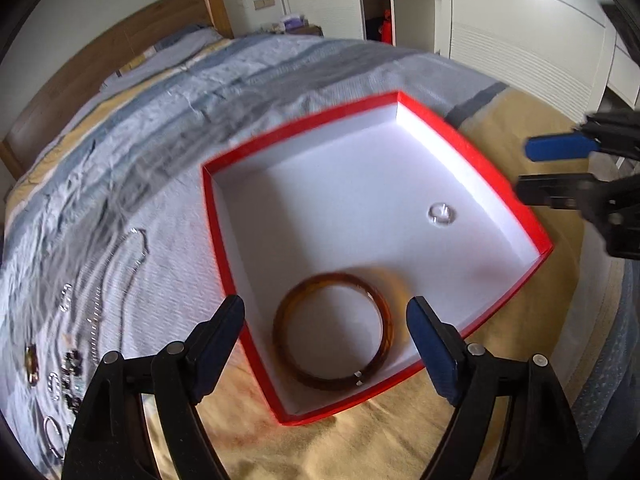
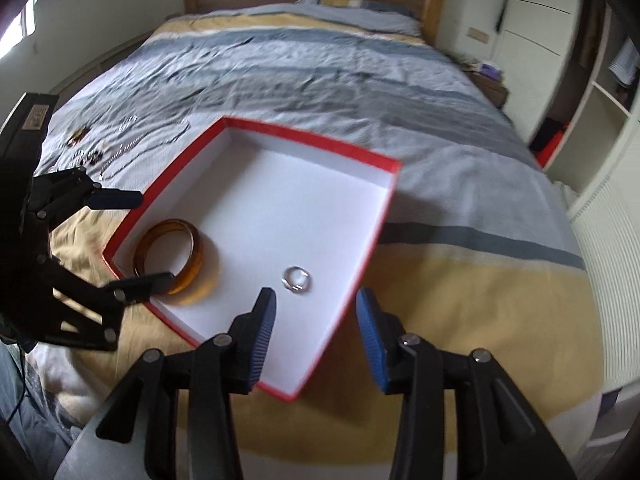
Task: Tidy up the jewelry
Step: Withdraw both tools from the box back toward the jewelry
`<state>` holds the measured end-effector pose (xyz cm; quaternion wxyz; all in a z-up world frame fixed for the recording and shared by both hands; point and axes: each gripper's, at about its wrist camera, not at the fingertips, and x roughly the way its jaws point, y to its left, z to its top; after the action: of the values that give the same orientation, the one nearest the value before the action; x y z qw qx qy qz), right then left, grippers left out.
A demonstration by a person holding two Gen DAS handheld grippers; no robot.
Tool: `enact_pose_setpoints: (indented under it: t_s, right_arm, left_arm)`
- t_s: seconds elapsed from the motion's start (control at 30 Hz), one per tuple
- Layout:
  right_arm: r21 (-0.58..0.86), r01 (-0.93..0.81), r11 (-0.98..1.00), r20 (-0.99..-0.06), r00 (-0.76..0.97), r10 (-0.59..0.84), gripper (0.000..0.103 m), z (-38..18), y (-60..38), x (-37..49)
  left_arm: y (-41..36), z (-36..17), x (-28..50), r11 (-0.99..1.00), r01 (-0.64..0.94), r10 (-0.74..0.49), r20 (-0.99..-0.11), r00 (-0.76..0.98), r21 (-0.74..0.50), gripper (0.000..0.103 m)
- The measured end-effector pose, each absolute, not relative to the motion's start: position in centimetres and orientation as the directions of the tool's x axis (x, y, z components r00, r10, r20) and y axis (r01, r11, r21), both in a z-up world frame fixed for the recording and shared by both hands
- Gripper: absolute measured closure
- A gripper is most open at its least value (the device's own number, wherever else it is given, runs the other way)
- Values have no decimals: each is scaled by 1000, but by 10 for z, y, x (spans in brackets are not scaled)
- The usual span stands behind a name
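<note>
Both tongs gape above one bangle [image 1: 334, 332], one ring [image 1: 442, 213], perhaps silver.

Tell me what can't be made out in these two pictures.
- Loose jewelry on the bedspread: left wrist view, blurred and partly behind the left hand-held gripper; right wrist view, too small.
- Amber bangle: right wrist view, near edge hidden by a finger.
- Silver ring: details too small.
</note>
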<state>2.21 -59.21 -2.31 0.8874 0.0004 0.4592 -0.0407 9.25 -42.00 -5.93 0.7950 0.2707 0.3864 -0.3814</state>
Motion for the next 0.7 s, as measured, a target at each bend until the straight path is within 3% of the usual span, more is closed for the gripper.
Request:
enact_pose_setpoints:
  t_s: [0.33,0.5,0.7]
  right_arm:
    - [-45,207,977,-767,619,-166,62,32,-597,-53]
    - [-64,219,974,-728,656,-196,62,64,-571,-88]
    - [-66,215,974,-678,707,-202,62,100,-529,-114]
  left_arm:
    - [-369,14,69,583,806,-480,-759,440,100,16]
    - [-288,48,68,656,753,-473,-752,459,48,14]
    - [-155,93,61,793,605,-406,-678,613,73,12]
